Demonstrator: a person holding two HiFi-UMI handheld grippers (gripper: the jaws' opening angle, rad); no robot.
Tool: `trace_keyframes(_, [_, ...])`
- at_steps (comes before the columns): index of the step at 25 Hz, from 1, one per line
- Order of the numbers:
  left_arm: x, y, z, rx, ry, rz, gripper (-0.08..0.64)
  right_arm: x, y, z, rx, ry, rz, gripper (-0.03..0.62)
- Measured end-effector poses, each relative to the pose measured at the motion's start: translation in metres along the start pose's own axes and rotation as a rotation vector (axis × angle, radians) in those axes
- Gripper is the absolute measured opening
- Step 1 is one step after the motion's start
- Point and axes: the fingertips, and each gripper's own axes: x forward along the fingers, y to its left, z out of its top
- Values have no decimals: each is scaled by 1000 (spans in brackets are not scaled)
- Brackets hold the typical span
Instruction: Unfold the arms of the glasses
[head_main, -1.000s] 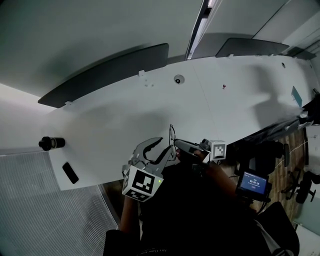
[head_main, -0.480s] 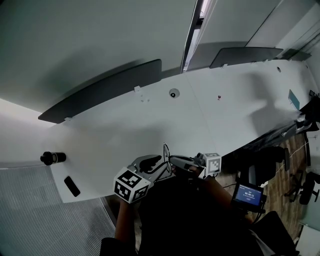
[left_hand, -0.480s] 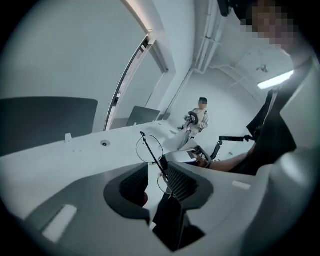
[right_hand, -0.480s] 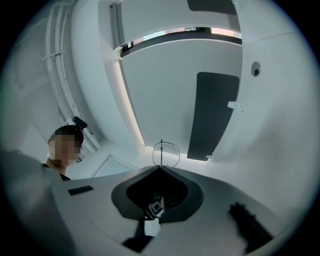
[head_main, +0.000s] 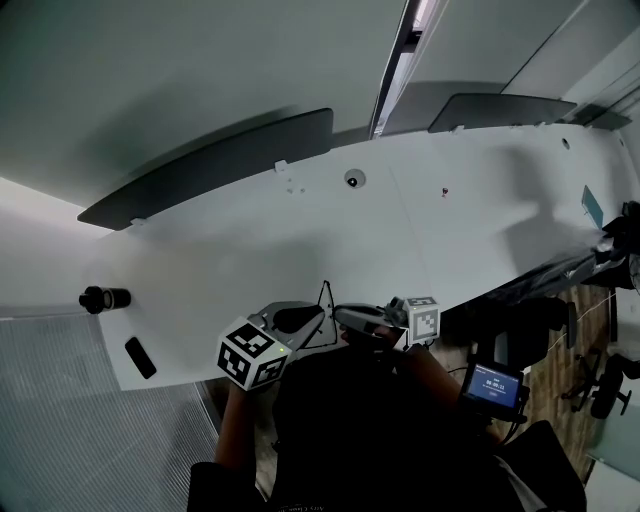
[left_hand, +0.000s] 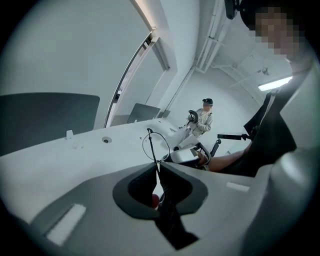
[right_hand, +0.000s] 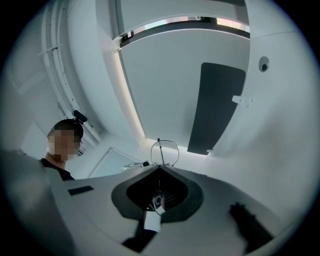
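Above the near edge of the bench (head_main: 300, 230), mid-span, the glasses (head_main: 326, 300) are held in the air between both tools, clear of the surface. Left gripper (head_main: 305, 322): jaws closing, tips nearly together, with one thin wire arm of the glasses caught between them; the arm rises from the tips to the round lens rim just beyond. Right gripper (head_main: 345, 318): comes in from the opposite side, jaws pressed together on the frame, one lens ring standing up just past the tips and a small white tag hanging in the hollow behind them. The two sets of jaws sit just beside each other, the frame upright between them. Whether the arms are folded or opened out cannot be told. Also on the bench: black cylinder (head_main: 104, 297) at the left end, flat black item (head_main: 140, 357) near the near-left corner, round fitting (head_main: 354, 180) toward the far edge. Dark panels (head_main: 220, 165) stand along the far edge.
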Motion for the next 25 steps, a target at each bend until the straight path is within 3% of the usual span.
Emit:
trace_keyframes(5, [-5, 13, -5, 21, 52, 47, 13, 0, -2, -3, -6, 19, -19, 11])
trace_keyframes(9, [-18, 34, -12, 99, 128, 110, 8, 7, -14, -6, 0, 30, -34, 9])
trace_keyframes(15, [-15, 47, -16, 310, 286, 253, 8, 1, -15, -10, 44, 21, -15, 9])
trace_keyframes(19, [-10, 50, -5, 510, 360, 341, 8, -12, -10, -3, 78, -39, 18, 9])
trace_keyframes(22, [-6, 53, -1, 657, 394, 411, 8, -16, -8, 0, 97, -49, 28, 9])
trace_keyframes(25, [-8, 54, -1, 750, 419, 445, 8, -20, -16, -6, 111, -35, 31, 9])
